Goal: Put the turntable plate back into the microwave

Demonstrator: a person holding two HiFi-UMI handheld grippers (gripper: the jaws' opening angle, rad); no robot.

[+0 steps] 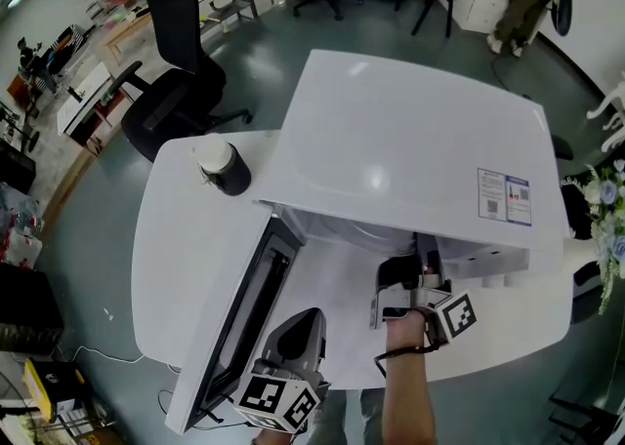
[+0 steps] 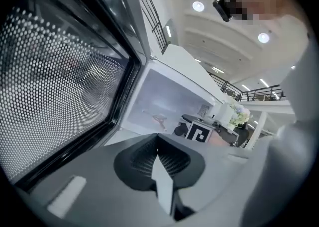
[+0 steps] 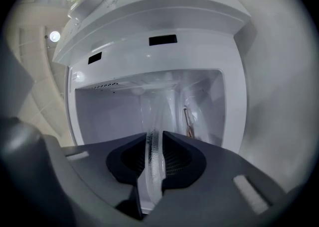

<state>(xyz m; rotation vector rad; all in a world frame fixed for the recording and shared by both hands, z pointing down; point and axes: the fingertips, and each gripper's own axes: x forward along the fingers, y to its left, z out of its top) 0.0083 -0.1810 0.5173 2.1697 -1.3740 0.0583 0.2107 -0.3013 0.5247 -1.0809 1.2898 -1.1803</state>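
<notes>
Right gripper [image 3: 154, 135], forearm extended, pointed roughly level into the microwave [image 1: 410, 131] cavity, its jaws narrowly clamped on the clear turntable plate [image 3: 152, 169], apparently edge-on at the cavity mouth. Left gripper [image 2: 158, 147] lay closed and empty beside the open door [image 2: 65, 86].

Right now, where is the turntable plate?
In the right gripper view, the glass turntable plate stands edge-on at the frame's centre, clamped in the right gripper, its far edge toward the open microwave cavity.
</notes>
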